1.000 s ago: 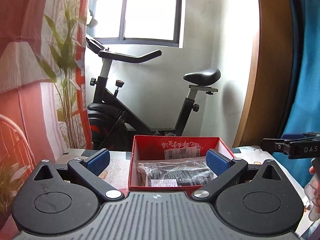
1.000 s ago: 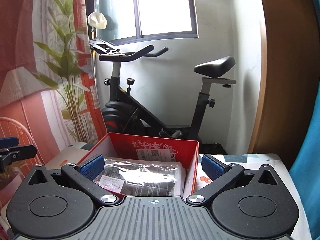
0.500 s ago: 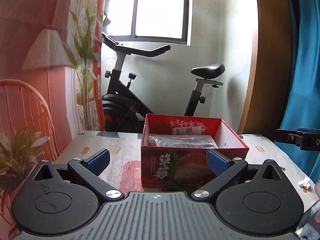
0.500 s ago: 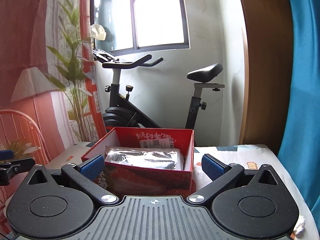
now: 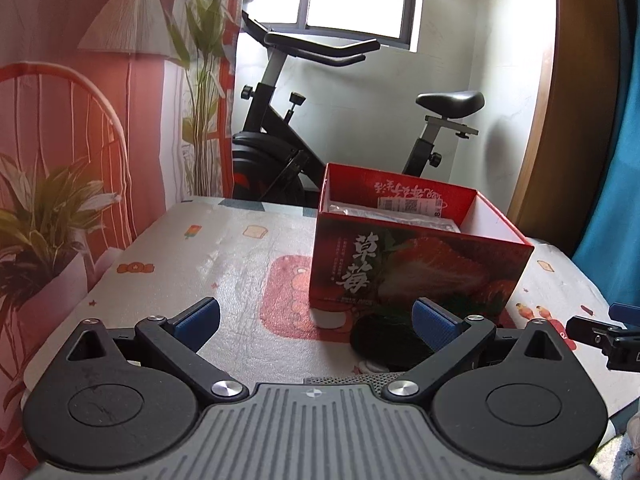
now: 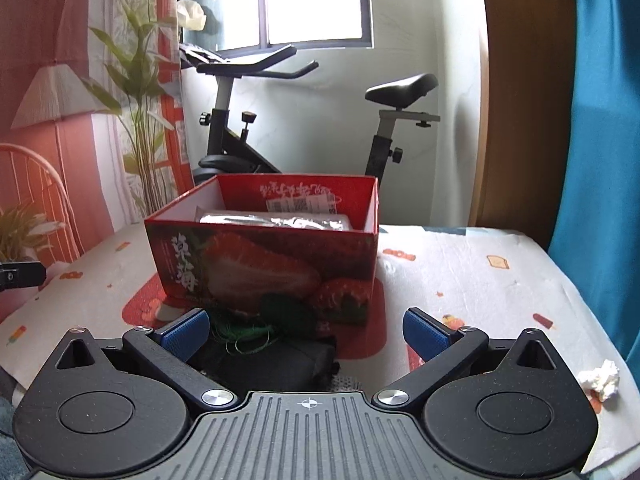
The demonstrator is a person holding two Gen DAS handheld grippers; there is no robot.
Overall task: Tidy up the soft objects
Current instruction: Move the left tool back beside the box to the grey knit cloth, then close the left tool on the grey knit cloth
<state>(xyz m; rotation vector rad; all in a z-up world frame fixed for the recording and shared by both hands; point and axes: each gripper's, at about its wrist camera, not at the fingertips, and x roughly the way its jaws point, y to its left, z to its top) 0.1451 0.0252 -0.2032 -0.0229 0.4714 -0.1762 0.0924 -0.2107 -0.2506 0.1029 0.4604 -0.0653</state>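
Both grippers have pulled back and dropped since the earlier frames: the red strawberry box [image 5: 420, 264], which filled the near view with its interior exposed, now stands farther off on the table [image 5: 224, 248], its printed front wall facing both cameras.

Left gripper [image 5: 316, 318]: jaws spread wide, nothing between the blue pads [image 5: 199, 317]; it hangs low over the patterned tablecloth, left of the box front.

Right gripper [image 6: 306, 332]: jaws also wide, empty. Its tip shows at the right edge of the left wrist view.

Soft objects: a clear plastic-wrapped package [image 6: 276, 220] lies inside the box against the back wall. A dark folded cloth [image 6: 272, 360] with loose green yarn [image 6: 248, 330] on top lies on the table just in front of the box, between the right gripper's fingers but not touched by them.

A crumpled white tissue [image 6: 600, 378] sits near the table's right edge. An exercise bike [image 6: 280, 120] stands behind the table.
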